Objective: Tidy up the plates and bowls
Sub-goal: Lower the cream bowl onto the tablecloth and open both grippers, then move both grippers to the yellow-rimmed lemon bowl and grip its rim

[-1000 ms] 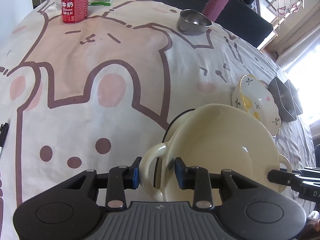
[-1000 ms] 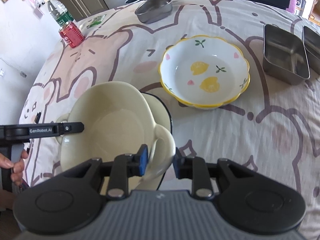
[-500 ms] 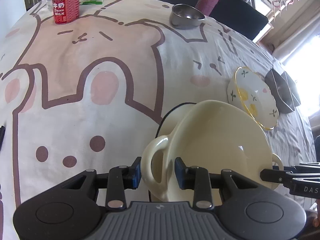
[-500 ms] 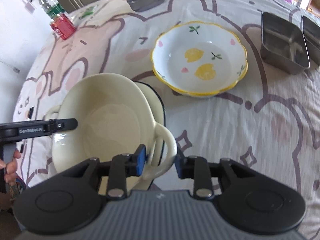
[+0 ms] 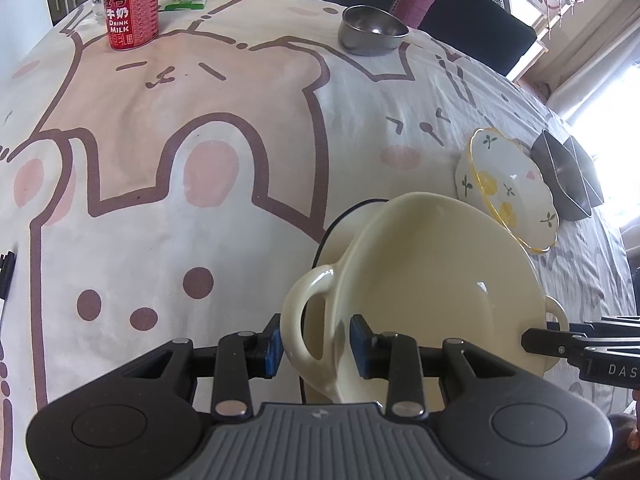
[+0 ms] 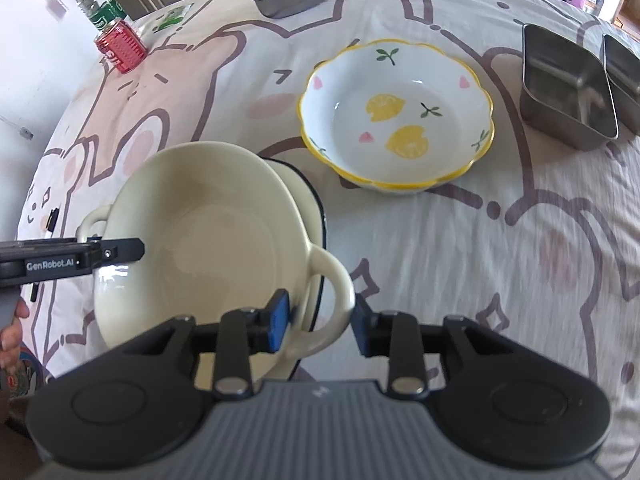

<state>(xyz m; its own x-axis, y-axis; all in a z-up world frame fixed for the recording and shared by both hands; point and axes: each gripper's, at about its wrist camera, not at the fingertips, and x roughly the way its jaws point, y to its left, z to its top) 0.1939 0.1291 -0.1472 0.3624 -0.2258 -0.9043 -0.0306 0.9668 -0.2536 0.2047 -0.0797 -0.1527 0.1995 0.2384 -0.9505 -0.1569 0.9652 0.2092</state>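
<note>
A cream two-handled bowl [image 5: 432, 280] [image 6: 200, 236] rests tilted on a cream plate with a dark rim [image 6: 316, 208] [image 5: 332, 236]. My left gripper [image 5: 316, 346] is shut on the bowl's left handle and wall; its tip [image 6: 120, 250] shows in the right wrist view. My right gripper [image 6: 320, 322] straddles the other handle. Its jaws are opening and the pads stand just off the loop. Its tip [image 5: 532, 338] appears by that handle in the left wrist view.
A lemon-patterned bowl [image 6: 396, 120] [image 5: 508, 188] sits just beyond the cream bowl, with two square steel containers [image 6: 568, 84] to its right. At the far side are a steel bowl [image 5: 372, 32], a red milk can [image 5: 132, 12] and a water bottle [image 6: 96, 4]. A hand [image 6: 12, 332] shows at the left.
The right gripper's pads have spread a little around the handle. The bowl and the left gripper have stayed where they were.
</note>
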